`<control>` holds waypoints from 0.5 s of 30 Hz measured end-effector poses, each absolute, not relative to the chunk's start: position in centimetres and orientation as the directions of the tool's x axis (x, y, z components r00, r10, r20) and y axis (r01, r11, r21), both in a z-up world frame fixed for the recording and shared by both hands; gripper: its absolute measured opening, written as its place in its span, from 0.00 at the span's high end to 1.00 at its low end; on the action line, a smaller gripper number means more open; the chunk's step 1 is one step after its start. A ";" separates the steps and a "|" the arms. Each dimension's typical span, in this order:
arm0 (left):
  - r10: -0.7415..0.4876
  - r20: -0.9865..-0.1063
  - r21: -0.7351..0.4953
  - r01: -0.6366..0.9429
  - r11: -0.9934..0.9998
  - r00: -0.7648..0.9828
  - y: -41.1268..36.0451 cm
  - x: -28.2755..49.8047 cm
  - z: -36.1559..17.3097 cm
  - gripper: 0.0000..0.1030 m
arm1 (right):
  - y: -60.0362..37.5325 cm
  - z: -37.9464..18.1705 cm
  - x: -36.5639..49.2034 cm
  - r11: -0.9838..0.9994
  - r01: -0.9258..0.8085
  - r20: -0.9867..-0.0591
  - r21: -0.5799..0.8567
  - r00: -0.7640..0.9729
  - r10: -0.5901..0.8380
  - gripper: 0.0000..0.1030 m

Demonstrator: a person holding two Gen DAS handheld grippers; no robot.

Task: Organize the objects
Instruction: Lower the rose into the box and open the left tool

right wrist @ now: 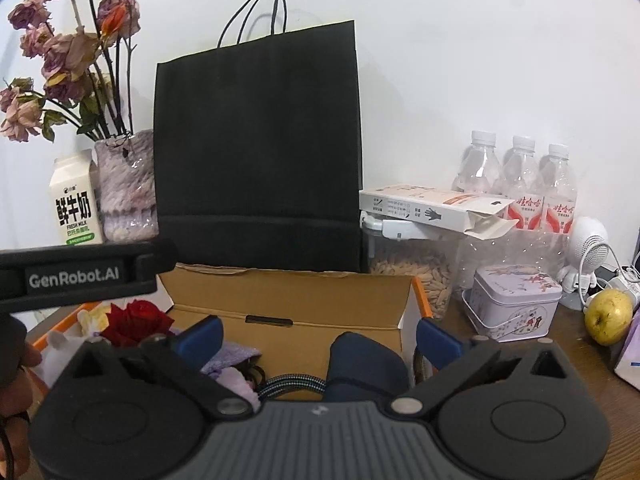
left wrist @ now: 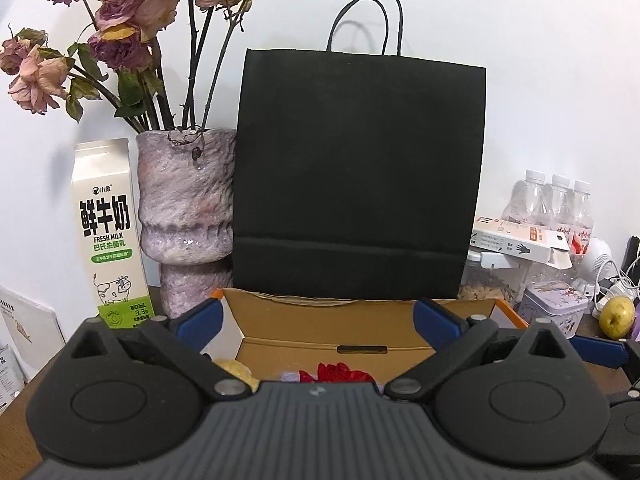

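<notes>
Both tongs are wide apart and hold nothing. The left tongs (left wrist: 316, 320) hang over the near edge of the box (left wrist: 332, 344), and the right tongs (right wrist: 316, 336) hang over the same box more to the right.

The box sits open on the tabletop (right wrist: 576, 344), right in front of the black bag (left wrist: 356, 168). Inside it I can see a red flower (right wrist: 134, 322), a purple cloth (right wrist: 234, 354), a braided cord (right wrist: 292, 382), a dark blue thing (right wrist: 366, 364) and something yellow (left wrist: 240, 370). So the things to tidy look like they are already in the box.

Here is what could go wrong.

The bag is tall and thin and stands just behind the box. A push on the box could tip it over.

The vase (left wrist: 188, 216) with dry roses (left wrist: 128, 12) is beside the bag, and the milk (left wrist: 110, 236) is next to it. A wide swing of the left tongs could knock them. Dry roses break easily.

On the right, the flat packet (right wrist: 432, 210) lies on top of a jar (right wrist: 416, 276) and sticks out past it. A bump could make it slide off. The bottles (right wrist: 520, 184), the tin (right wrist: 516, 304) and the apple (right wrist: 608, 316) are close too, and the apple could roll.

The cord is loopy. If the right tongs go in for the blue thing, a finger could catch the cord and pull it out as well.

The two tongs are near each other over one box. They could bump if both go in at once.
</notes>
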State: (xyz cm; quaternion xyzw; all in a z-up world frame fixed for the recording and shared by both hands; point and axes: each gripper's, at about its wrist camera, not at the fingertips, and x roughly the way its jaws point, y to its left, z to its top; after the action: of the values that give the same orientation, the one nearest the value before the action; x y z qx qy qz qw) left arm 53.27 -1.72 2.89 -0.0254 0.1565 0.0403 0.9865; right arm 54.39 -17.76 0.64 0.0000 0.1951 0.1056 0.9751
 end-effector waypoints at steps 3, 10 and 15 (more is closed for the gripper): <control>0.069 -0.310 -0.032 -0.083 0.996 0.948 -1.8 53.2 2.9 0.00 | -17.7 0.6 54.4 0.978 -0.206 -0.381 0.040 0.901 0.206 0.00; 0.057 -0.306 -0.042 -0.074 0.996 0.950 -1.7 52.6 3.2 0.00 | -17.7 1.0 53.9 0.977 -0.208 -0.376 0.035 0.903 0.206 0.00; 0.045 -0.301 -0.069 -0.069 0.995 0.952 -1.4 51.6 3.7 0.00 | -17.7 1.8 52.8 0.977 -0.212 -0.364 0.023 0.908 0.206 0.00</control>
State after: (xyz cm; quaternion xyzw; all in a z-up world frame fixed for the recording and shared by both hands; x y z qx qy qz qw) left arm 51.65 -1.38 3.70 -0.0395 0.1515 0.0288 0.9872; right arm 52.85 -17.74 1.82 -0.0084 0.1855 0.1071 0.9768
